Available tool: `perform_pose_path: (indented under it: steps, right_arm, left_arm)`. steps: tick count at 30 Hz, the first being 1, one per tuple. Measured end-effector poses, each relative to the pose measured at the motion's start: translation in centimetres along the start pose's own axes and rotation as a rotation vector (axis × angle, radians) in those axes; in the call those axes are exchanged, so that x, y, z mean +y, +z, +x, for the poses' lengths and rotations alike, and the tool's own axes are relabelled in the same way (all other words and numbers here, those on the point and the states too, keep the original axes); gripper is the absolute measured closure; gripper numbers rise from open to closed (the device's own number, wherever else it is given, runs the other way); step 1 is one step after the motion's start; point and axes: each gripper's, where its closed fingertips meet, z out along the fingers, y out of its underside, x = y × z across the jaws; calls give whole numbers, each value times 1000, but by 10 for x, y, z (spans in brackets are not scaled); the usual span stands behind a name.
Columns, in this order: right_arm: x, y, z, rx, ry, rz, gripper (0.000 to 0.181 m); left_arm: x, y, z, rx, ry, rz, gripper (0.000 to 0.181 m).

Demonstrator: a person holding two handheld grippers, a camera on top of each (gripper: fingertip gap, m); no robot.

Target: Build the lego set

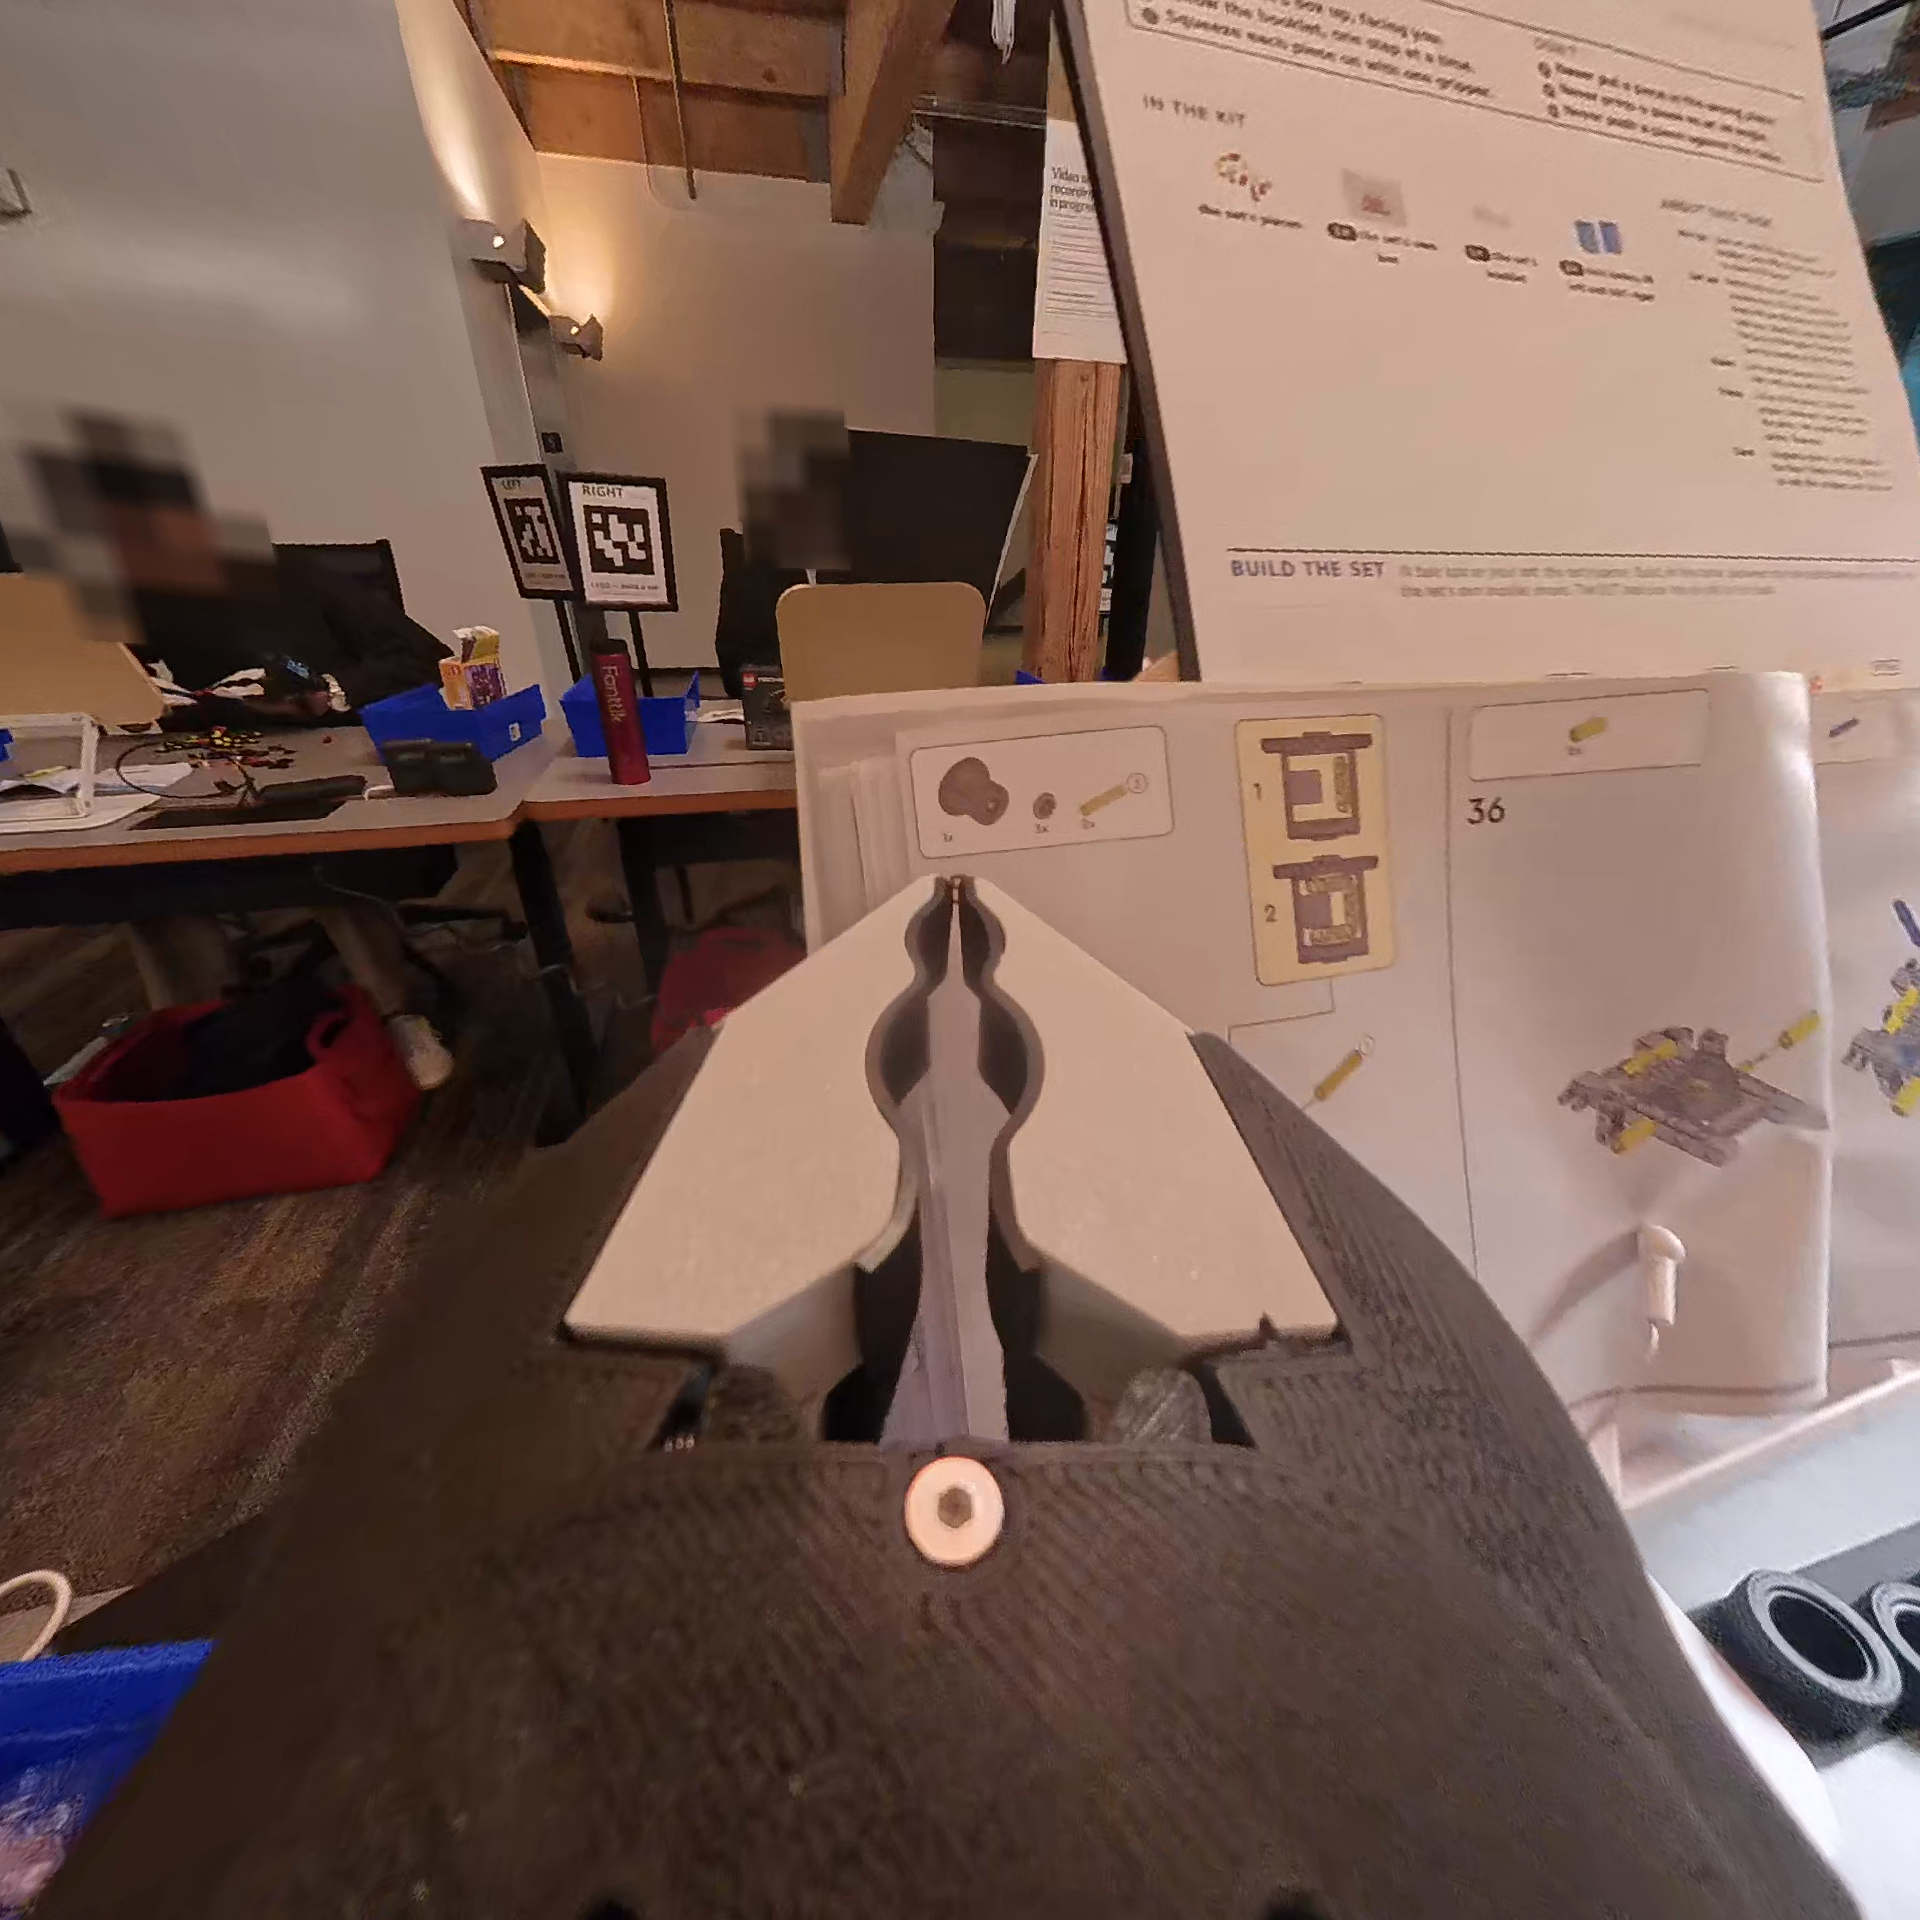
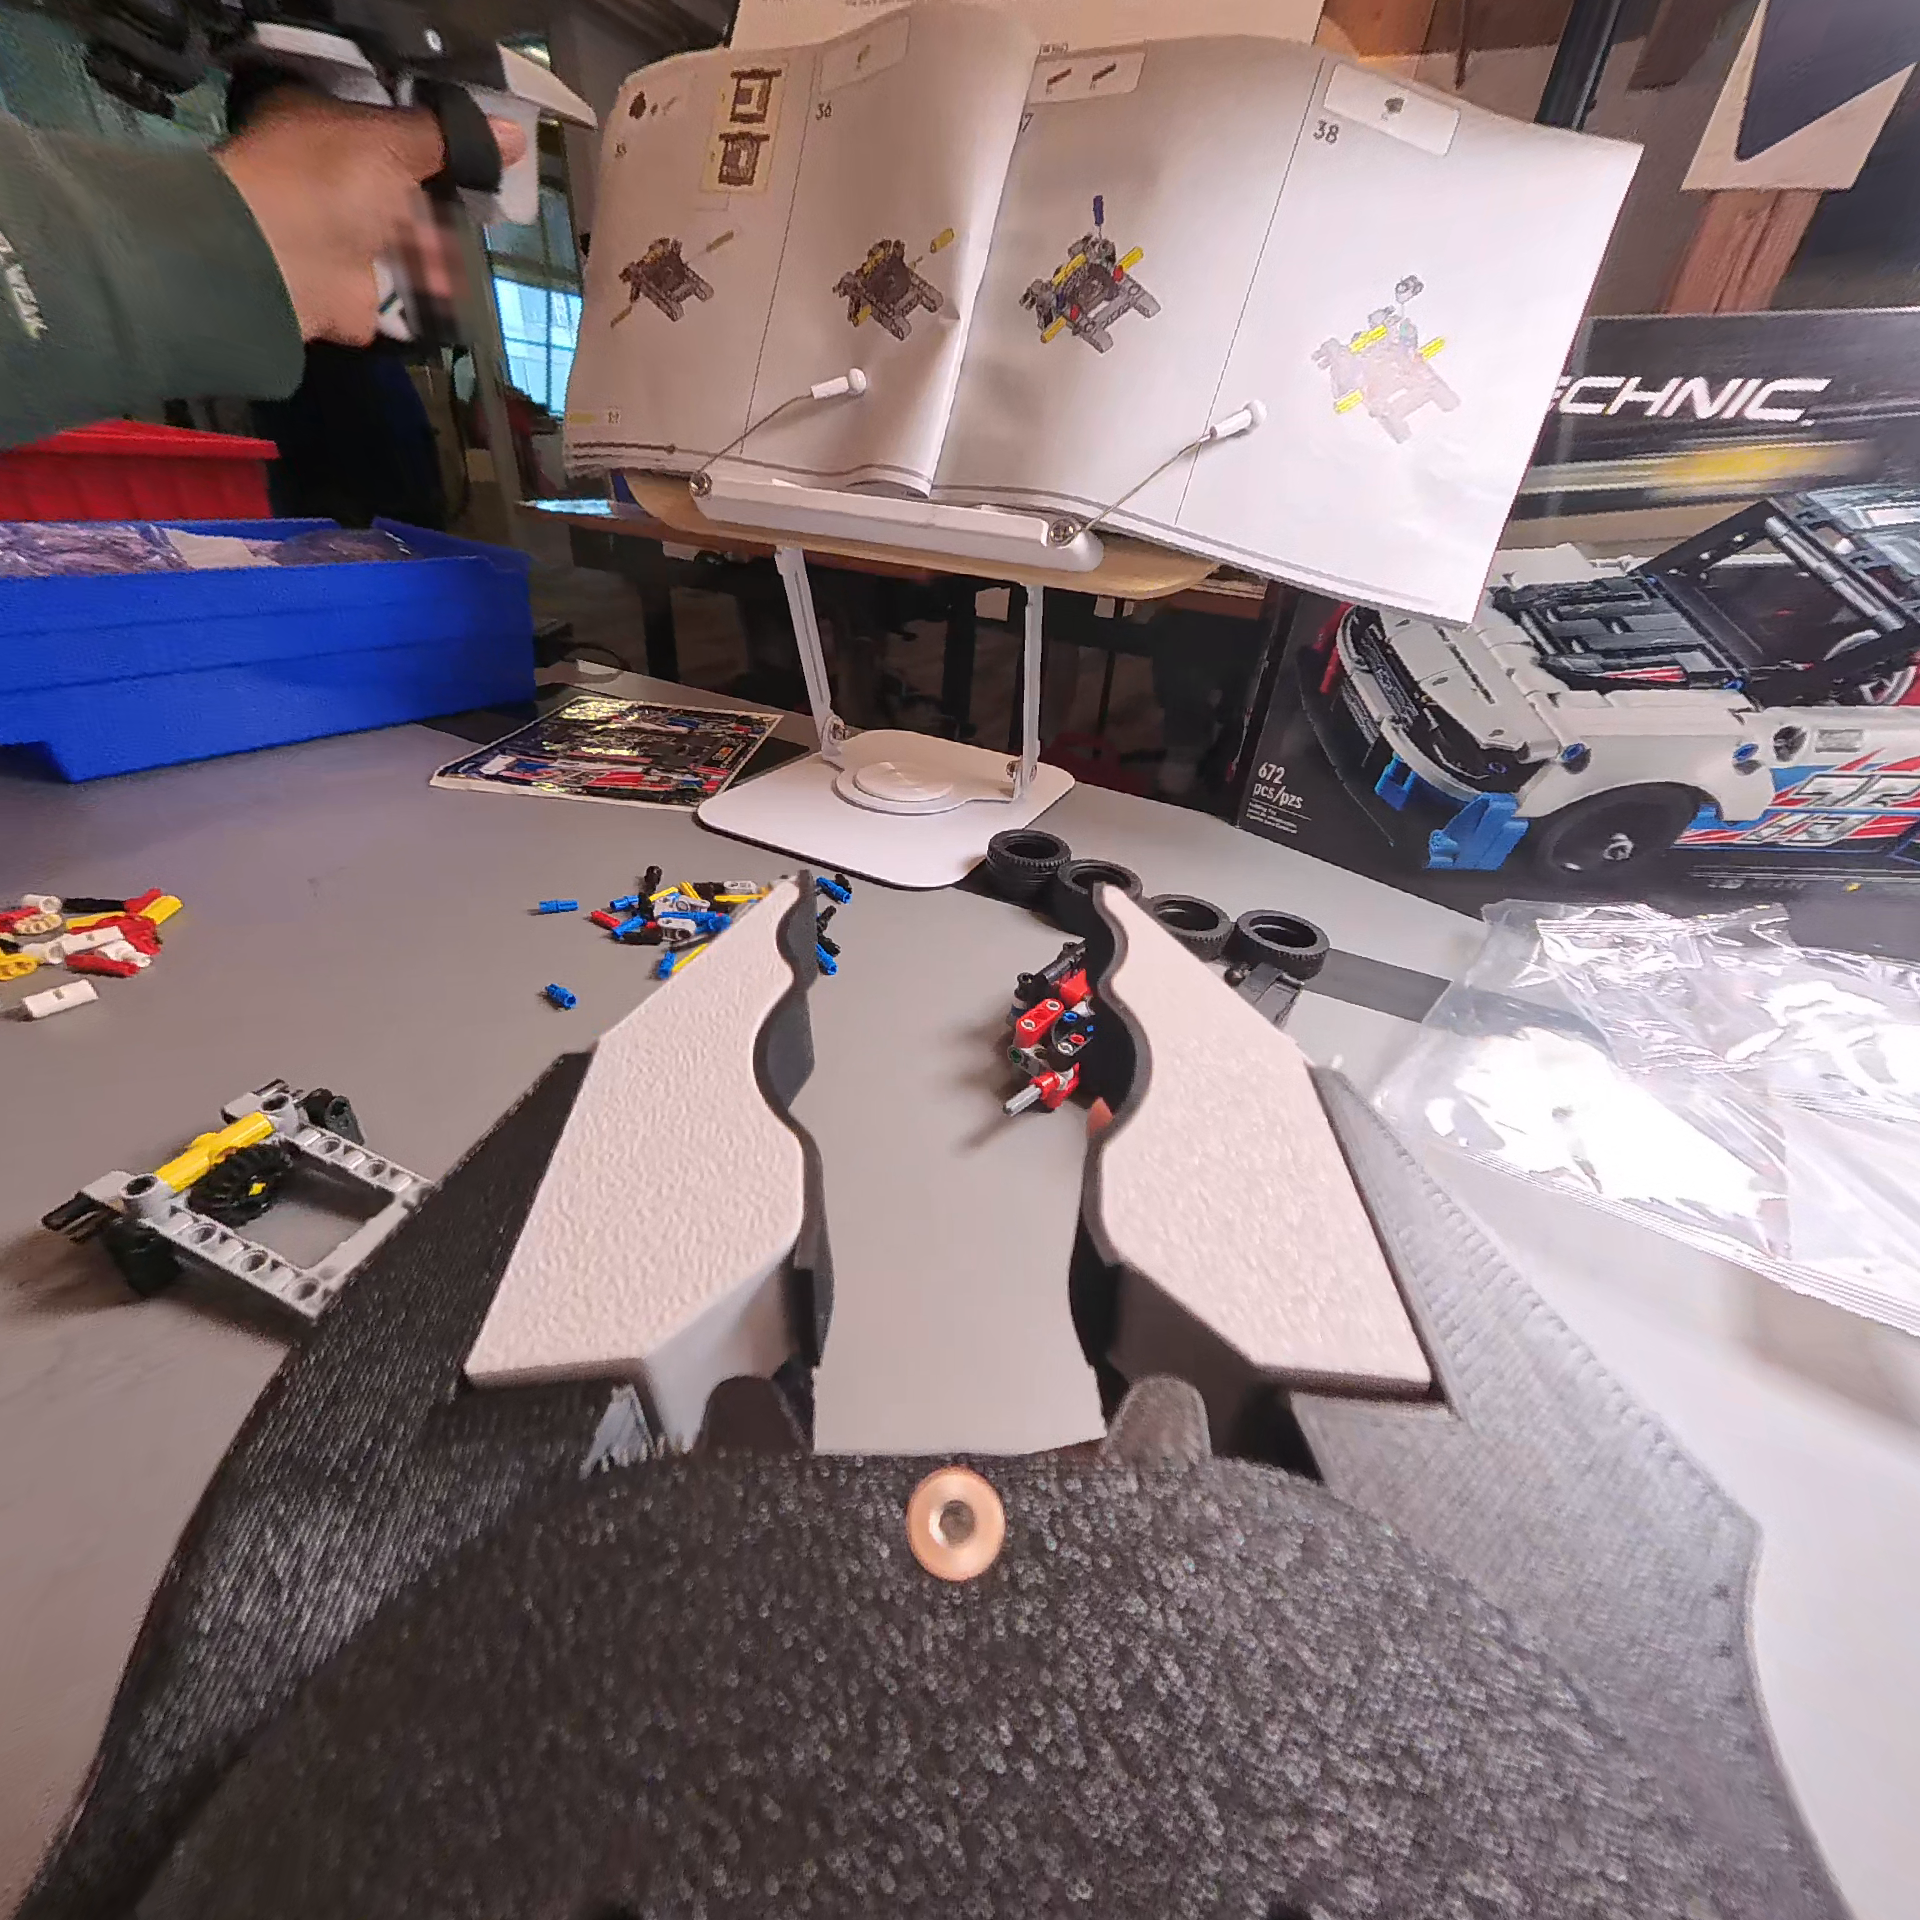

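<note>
My right gripper (image 2: 951, 904) is open and empty, low over the grey table (image 2: 364, 831). A small cluster of red and black pieces (image 2: 1047, 1049) lies just inside its right finger. A part-built grey frame with yellow and black parts (image 2: 239, 1190) lies to the left. Blue, black and yellow pins (image 2: 686, 920) are scattered ahead. The open instruction booklet (image 2: 1039, 260) sits on a white stand. My left gripper (image 1: 954, 888) is shut and raised before the booklet's left pages (image 1: 1351, 935). I see nothing between its tips. It shows blurred in a hand in the right wrist view (image 2: 488, 125).
Black tyres (image 2: 1153, 909) lie by the stand's base (image 2: 894, 810), and show in the left wrist view (image 1: 1818, 1652). A red, white and yellow pile (image 2: 83, 935), a blue bin (image 2: 260, 644), a sticker sheet (image 2: 613, 753), the set's box (image 2: 1662, 675) and clear bags (image 2: 1683, 1091) ring the table. A poster board (image 1: 1507, 343) stands behind the booklet. Some 55 centimeters of space lies between my two pairs of fingers.
</note>
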Motion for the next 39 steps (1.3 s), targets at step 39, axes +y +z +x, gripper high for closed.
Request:
perform_pose_path:
  steps: [39]
  right_arm:
    - [20,8,2,5,-22,-70,136]
  left_arm:
    - [0,20,16,53,53,13,181]
